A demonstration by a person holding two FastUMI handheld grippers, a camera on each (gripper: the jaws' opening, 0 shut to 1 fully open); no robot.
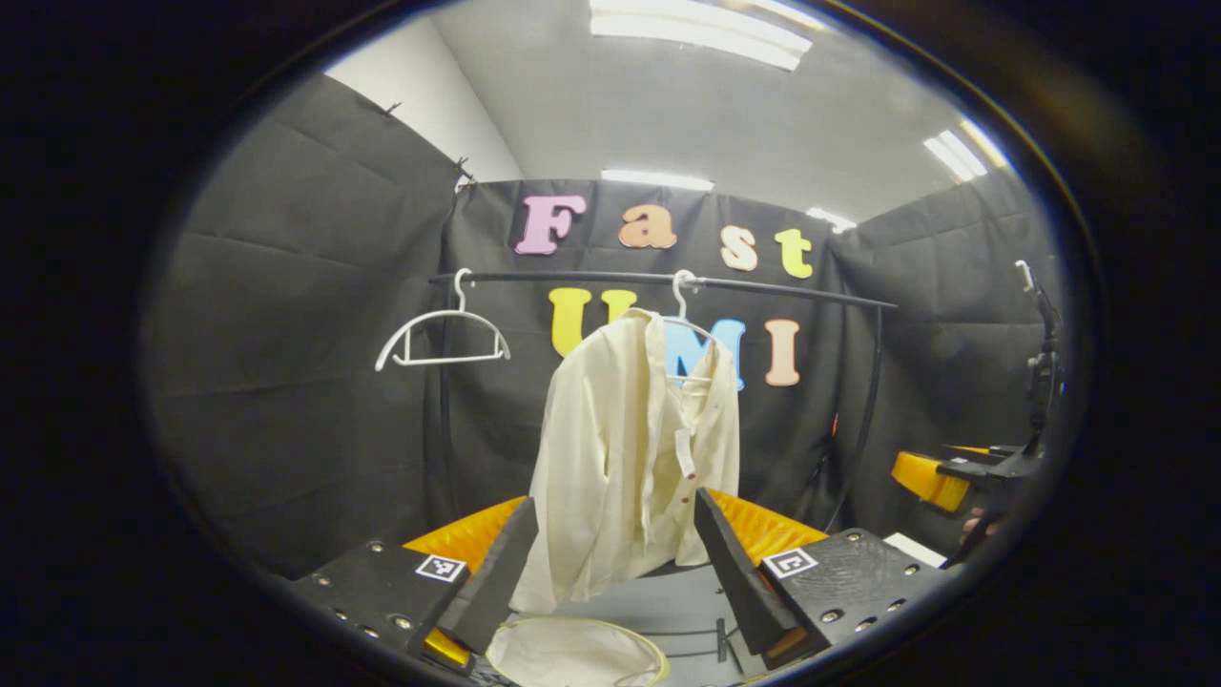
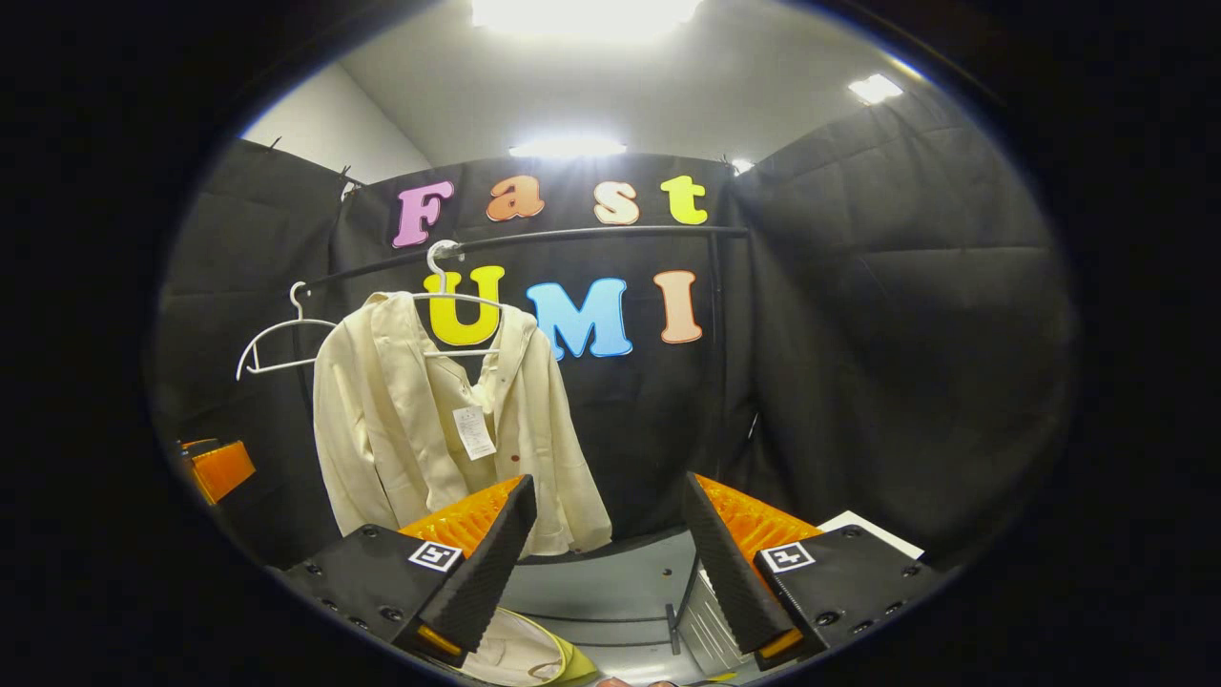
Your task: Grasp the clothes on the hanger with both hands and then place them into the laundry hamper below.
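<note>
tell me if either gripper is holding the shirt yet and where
Nothing is held. The left gripper and right gripper are both open, short of the cream shirt, which hangs on its white hanger from the rail.

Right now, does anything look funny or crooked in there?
Yes, a little. The cream long-sleeved shirt hangs lopsided on its white plastic hanger, slipping toward one side with its front open. Beside it, another white plastic hanger hangs bare on the black rail.
</note>
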